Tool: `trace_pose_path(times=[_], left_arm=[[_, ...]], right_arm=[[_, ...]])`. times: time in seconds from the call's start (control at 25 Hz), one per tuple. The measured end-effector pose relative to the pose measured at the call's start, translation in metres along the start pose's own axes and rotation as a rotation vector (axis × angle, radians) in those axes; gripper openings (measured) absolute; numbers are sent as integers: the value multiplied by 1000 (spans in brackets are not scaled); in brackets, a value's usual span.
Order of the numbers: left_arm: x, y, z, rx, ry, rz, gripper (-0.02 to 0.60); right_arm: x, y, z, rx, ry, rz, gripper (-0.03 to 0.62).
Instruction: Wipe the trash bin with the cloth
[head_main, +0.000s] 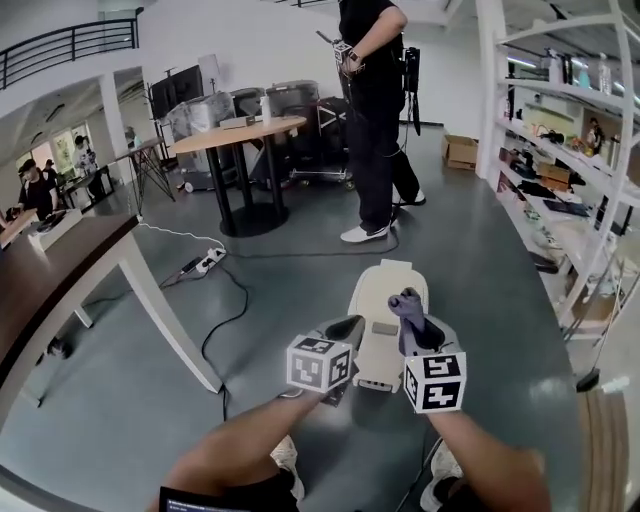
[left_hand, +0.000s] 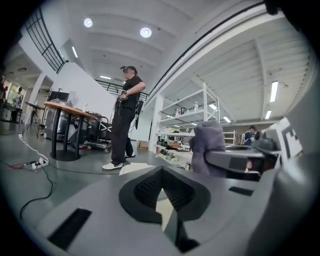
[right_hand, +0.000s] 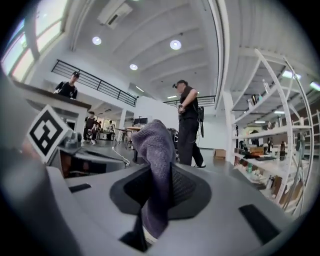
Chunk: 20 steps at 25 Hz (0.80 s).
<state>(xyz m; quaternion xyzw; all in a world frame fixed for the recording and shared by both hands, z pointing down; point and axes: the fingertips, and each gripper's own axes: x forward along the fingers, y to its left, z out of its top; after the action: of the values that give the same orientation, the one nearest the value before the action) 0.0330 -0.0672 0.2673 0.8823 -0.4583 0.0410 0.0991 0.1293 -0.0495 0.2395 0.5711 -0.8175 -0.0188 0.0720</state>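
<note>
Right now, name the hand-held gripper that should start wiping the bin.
Right. The right hand-held gripper is clamped on the cloth and sits over the trash bin; the left hand-held gripper holds nothing.

The right claw (right_hand: 159, 181) pinches a purple-grey cloth (right_hand: 152, 145) — its bunched end standing upright above the jaws.

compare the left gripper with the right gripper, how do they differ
The right gripper is shut on the purple-grey cloth; the left gripper is shut on nothing. In the head view the left gripper sits at the trash bin's left edge, the right gripper over its middle. Both carry marker cubes.
</note>
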Motion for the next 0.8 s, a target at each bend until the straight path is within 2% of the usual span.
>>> trace_pose_path(times=[0.08, 0.28, 0.48, 0.8], left_arm=[[10, 8, -6, 4, 21, 18, -2], [28, 3, -16, 107, 58, 17, -2], [28, -9, -11, 105, 43, -11, -3], [27, -7, -9, 106, 44, 6, -3]], right_arm=[[5, -2, -4, -20, -17, -7, 74], [11, -17, -3, -27, -41, -50, 74], [6, -15, -3, -21, -47, -65, 74], [7, -13, -17, -38, -16, -71, 74]])
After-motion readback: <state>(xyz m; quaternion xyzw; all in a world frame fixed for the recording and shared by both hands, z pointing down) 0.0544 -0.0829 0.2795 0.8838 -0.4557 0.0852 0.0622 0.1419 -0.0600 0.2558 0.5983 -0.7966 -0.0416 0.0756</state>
